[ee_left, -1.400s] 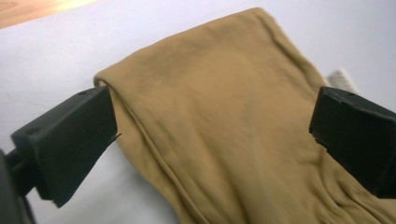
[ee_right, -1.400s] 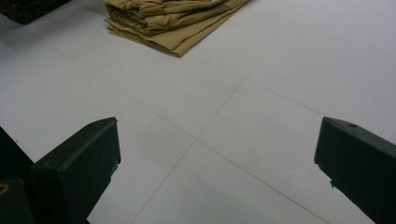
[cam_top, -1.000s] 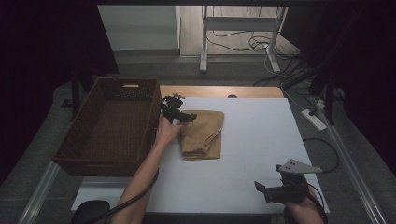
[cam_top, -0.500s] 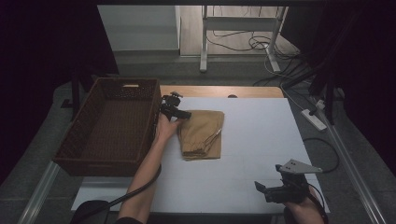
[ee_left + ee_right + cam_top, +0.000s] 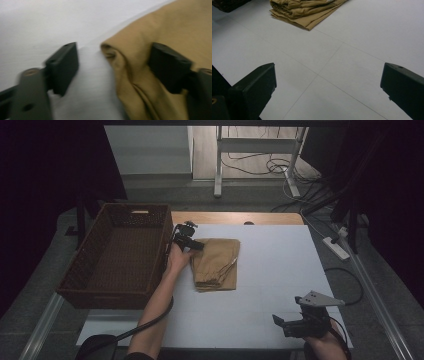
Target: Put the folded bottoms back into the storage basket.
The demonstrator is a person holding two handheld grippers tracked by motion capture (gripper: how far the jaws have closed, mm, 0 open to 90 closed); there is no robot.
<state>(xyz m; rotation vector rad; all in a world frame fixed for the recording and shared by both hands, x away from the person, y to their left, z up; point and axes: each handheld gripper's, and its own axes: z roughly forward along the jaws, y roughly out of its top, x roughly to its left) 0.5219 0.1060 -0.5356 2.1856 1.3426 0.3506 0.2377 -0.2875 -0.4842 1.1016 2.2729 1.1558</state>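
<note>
Where the white table (image 5: pixel 280 270) meets the basket's side, a folded tan cloth (image 5: pixel 216 264) lies flat, at about 10 o'clock from the table's middle. Its upper left corner sits between the jaws of the left gripper (image 5: pixel 192 244); in the left gripper view the fold (image 5: pixel 130 67) bunches against the right-hand jaw, while the left-hand jaw stands clear of it on bare table. The jaws have just been closing and are part spread, not yet pinching the cloth from both sides. That view is blurred, and the far edge of the cloth is cut off by the frame. The left hand (image 5: pixel 176 261) covers the gripper's body in the high view, so its jaws are hard to make out there.

Brown wicker basket (image 5: pixel 117 255): at 9 o'clock from the cloth, just beside it; interior dark, contents not discernible.

Right gripper (image 5: pixel 285 322): at 5 o'clock on the table, near the front edge, well apart from the cloth, jaws spread wide over bare table. Right hand (image 5: pixel 325 345) partly cut off by the bottom edge.

Cables (image 5: pixel 260 165): on the floor at 12 o'clock, beyond the table.
</note>
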